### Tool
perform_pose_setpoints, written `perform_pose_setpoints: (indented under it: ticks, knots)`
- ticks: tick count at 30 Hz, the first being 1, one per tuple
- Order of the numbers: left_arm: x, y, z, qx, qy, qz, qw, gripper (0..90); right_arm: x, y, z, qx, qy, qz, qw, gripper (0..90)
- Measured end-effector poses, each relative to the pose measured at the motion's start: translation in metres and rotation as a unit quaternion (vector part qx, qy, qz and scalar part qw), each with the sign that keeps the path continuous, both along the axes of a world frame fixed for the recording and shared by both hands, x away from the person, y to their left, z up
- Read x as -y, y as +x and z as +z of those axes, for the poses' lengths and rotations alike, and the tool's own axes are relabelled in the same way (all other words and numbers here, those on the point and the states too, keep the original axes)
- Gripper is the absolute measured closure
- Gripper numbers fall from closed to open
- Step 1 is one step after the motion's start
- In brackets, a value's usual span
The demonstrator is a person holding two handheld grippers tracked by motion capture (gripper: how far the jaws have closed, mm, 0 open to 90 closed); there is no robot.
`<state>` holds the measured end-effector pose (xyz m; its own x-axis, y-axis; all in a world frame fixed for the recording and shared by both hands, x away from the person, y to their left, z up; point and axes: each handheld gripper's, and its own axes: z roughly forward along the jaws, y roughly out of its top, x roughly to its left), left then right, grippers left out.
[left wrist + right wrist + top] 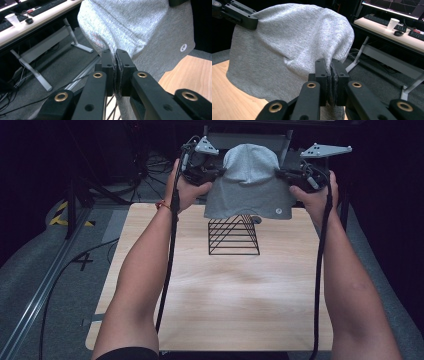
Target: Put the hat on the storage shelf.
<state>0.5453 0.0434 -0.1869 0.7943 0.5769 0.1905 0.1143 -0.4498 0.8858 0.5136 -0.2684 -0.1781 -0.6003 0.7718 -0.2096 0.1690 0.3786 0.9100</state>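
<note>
Above wire rack (233,236), grey cloth (248,182) pinched btwn L tongs (216,174), R tongs (280,173), prob. a shirt.

We see a light wooden surface (215,295) with a pale grain, its near part bare. Directly on it stands a black wire rack (233,235) with slanted sides and horizontal bars, below and between the two pairs of jaws, toward the far edge. Grey floor (55,255) lies around it.
</note>
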Motion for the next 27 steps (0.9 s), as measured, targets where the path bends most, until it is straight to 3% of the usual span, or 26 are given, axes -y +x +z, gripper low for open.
perform_pose_setpoints:
  ticks: [3,6,14,20,27]
  knots:
    - [-0.001,0.009,-0.005,-0.003,0.007,0.010,0.9999,85.9,-0.004,0.010,-0.006,-0.010,-0.001,-0.002,0.9999,85.2]
    - [-0.002,0.013,-0.009,-0.014,-0.004,0.010,0.9998,85.8,-0.005,0.014,-0.009,-0.013,-0.001,-0.001,0.9999,85.1]
    - [-0.005,0.024,-0.022,-0.025,-0.003,0.024,0.9994,85.8,-0.013,0.029,-0.024,-0.027,-0.006,-0.007,0.9996,85.1]
    - [-0.004,0.026,-0.019,-0.014,-0.004,0.030,0.9994,85.8,-0.015,0.033,-0.022,-0.020,-0.005,-0.012,0.9997,85.1]
    - [-0.002,0.029,-0.020,-0.019,-0.007,0.030,0.9993,85.8,-0.011,0.039,-0.020,-0.014,0.003,-0.020,0.9997,85.1]
